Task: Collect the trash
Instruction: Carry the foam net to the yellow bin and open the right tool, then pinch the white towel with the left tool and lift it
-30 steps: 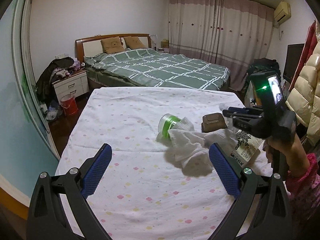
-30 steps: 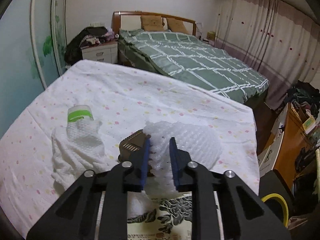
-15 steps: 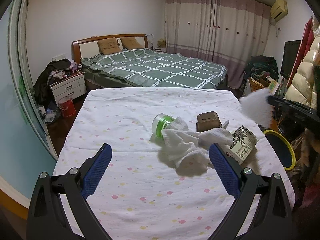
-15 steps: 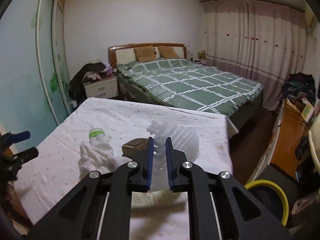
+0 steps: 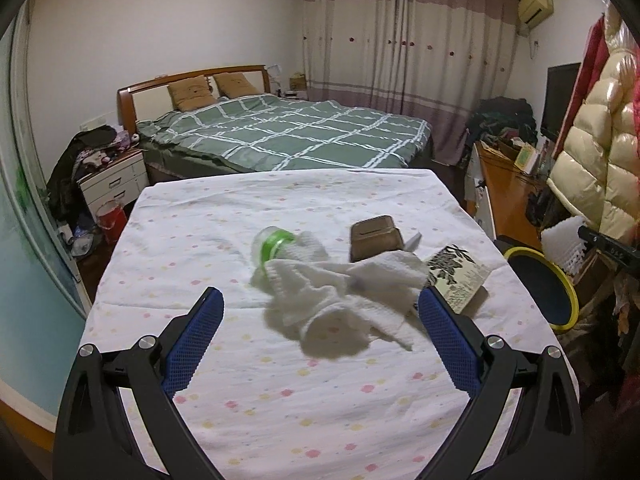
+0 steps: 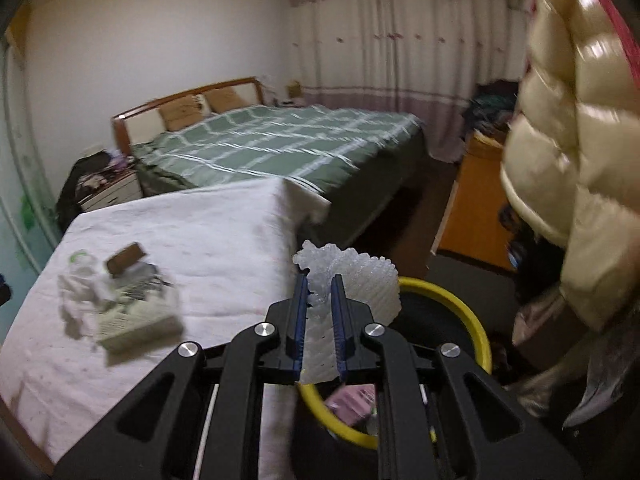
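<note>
My right gripper (image 6: pixel 319 292) is shut on a white foam net wrap (image 6: pixel 362 276) and holds it above the yellow-rimmed trash bin (image 6: pixel 476 320) beside the table. The wrap (image 5: pixel 562 244) and the bin (image 5: pixel 538 280) also show at the right in the left wrist view. My left gripper (image 5: pixel 320 312) is open and empty above the table's near part. On the white spotted tablecloth (image 5: pixel 240 360) lie a green-capped clear bottle (image 5: pixel 274 246), a crumpled white towel (image 5: pixel 340 292), a brown box (image 5: pixel 374 236) and a printed paper packet (image 5: pixel 458 272).
A green checked bed (image 5: pixel 288 136) stands behind the table. A nightstand (image 5: pixel 112 184) with clothes and a red bucket (image 5: pixel 108 220) are at the left. A wooden desk (image 5: pixel 508 196) and a hanging cream puffer coat (image 5: pixel 592 160) crowd the right side near the bin.
My right gripper has carried the foam net wrap off the table to the right, to above the yellow-rimmed bin. My left gripper has stayed open and pulled back a little.
</note>
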Available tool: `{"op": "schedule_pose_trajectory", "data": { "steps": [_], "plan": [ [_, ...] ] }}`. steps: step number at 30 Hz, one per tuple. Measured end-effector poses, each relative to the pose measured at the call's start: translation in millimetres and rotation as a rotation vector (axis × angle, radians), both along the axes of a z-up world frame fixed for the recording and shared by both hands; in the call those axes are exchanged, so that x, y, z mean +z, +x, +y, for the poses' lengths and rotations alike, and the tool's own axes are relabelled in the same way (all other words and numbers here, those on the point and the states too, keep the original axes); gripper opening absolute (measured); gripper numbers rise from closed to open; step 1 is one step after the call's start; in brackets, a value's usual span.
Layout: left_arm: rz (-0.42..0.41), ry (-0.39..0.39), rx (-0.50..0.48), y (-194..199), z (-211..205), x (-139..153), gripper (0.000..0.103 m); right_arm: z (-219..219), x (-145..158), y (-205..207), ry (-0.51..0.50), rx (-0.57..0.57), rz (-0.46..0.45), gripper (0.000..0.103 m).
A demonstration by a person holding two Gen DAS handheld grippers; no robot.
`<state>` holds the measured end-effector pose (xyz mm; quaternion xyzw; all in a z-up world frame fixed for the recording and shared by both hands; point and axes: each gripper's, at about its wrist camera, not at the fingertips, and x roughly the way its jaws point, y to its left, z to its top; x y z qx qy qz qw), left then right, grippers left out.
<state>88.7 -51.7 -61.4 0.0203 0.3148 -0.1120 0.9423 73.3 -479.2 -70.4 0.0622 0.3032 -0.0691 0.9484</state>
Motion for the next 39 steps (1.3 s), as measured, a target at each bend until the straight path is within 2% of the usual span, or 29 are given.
{"op": "schedule_pose_trajectory", "data": {
  "steps": [8,13,15,19,21,30,39],
  "plan": [
    [0.022,0.03,-0.039,8,-27,-4,0.096,-44,-45,14,0.063,-0.075,0.075,0.012],
    [0.051,0.046,-0.053,17,-38,-13,0.096,-58,-65,20,0.093,-0.107,0.116,0.016],
    [0.058,0.06,-0.051,22,-41,-16,0.096,-60,-70,19,0.087,-0.116,0.122,0.021],
    [0.063,0.083,-0.043,34,-42,-22,0.096,-61,-73,18,0.078,-0.112,0.125,0.022],
    [0.078,0.088,-0.041,41,-41,-27,0.096,-61,-74,19,0.078,-0.112,0.124,0.028],
    [0.126,0.12,-0.052,71,-40,-51,0.096,-58,-72,20,0.078,-0.112,0.128,0.031],
    [0.158,0.153,-0.047,99,-42,-66,0.074,-54,-81,23,0.082,-0.105,0.15,0.031]
  ]
}}
